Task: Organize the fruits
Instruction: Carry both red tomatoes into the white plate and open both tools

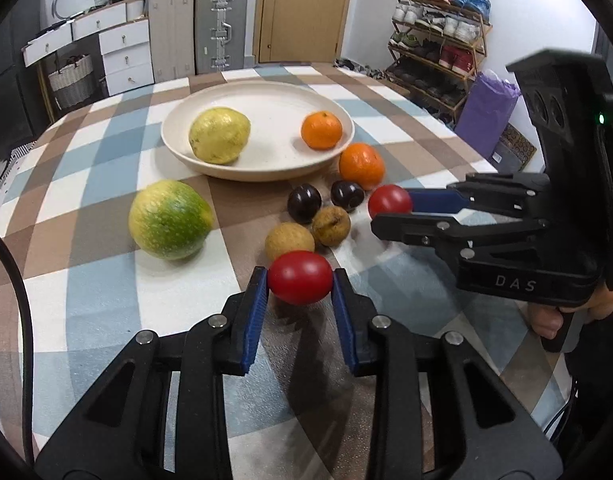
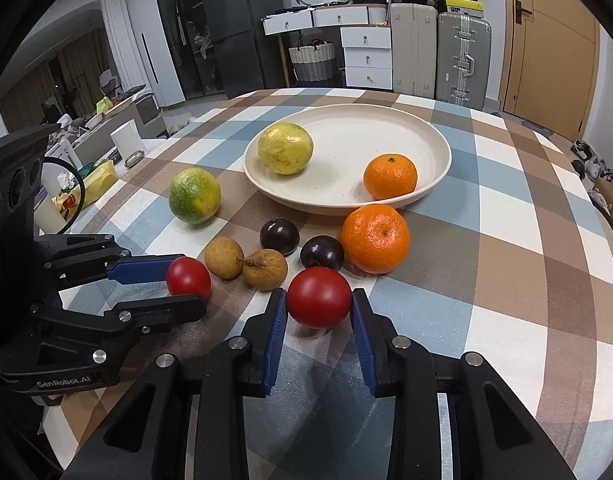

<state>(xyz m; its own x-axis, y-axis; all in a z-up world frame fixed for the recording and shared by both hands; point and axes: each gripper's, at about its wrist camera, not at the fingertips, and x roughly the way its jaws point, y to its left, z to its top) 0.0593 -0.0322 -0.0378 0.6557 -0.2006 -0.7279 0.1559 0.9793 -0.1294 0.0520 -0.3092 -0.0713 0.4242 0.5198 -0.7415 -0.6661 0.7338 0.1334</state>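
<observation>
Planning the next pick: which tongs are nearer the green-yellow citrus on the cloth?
Left. The left tongs sit just beside the green-yellow citrus; the right tongs are beyond the longans.

— Checked tablecloth (image 1: 106,292): woven cloth, matt, soft-looking. Cream plate (image 1: 266,98): speckled, matt, like stoneware or a plastic blend; cannot tell which.

— Near red tomato (image 1: 300,278) and right-hand red tomato (image 2: 319,303): smooth, glossy skin with highlights. Dark plums (image 2: 279,237): polished, glossy too.

— Longans (image 2: 265,269): rough, dull, brown rind. Oranges (image 2: 375,238): pebbled peel, faint sheen. Green-yellow citrus (image 1: 169,219): dimpled, mottled, semi-matt.

— Left gripper (image 1: 300,294) and right gripper (image 2: 319,316): black matt plastic links, bright metal rivets, ribbed blue pads (image 1: 255,312), rubbery-looking.

— Far door (image 1: 302,8): wood, satin finish. Silver suitcase (image 2: 462,56): ribbed, metallic-looking.
</observation>
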